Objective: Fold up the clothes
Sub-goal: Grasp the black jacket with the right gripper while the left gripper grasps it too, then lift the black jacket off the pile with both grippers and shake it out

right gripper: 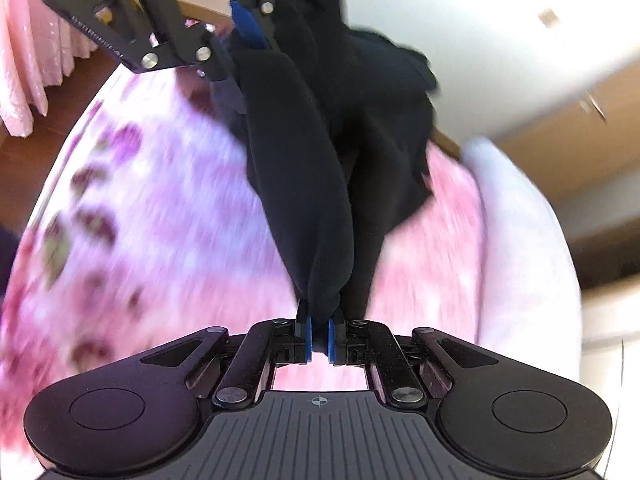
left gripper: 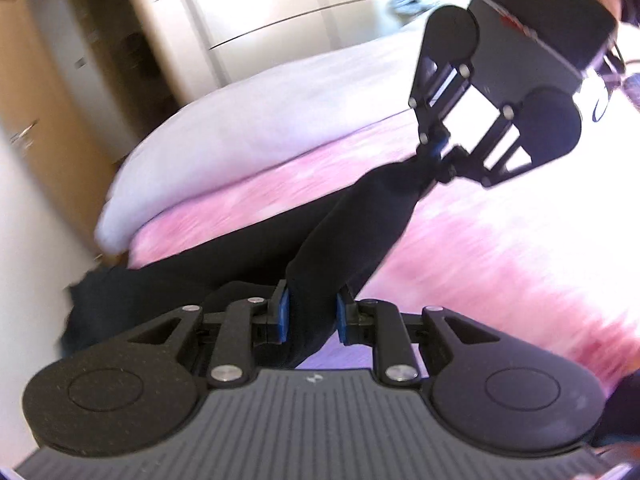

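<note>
Both clamped on black garment (right gripper: 304, 184): left claw (left gripper: 310, 314), right claw (right gripper: 319, 336). Keep edge taut between them, lower flat onto bed (right gripper: 160, 208), avoid bunching.

Black garment (right gripper: 304, 184) stretched between both grippers blocks the middle; pink bedspread (right gripper: 152, 216) alongside lies bare.

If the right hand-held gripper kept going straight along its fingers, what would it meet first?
The black garment it already pinches fills that line. The right hand-held gripper would probably push into it first, with the left hand-held gripper further along; depth is unclear.
</note>
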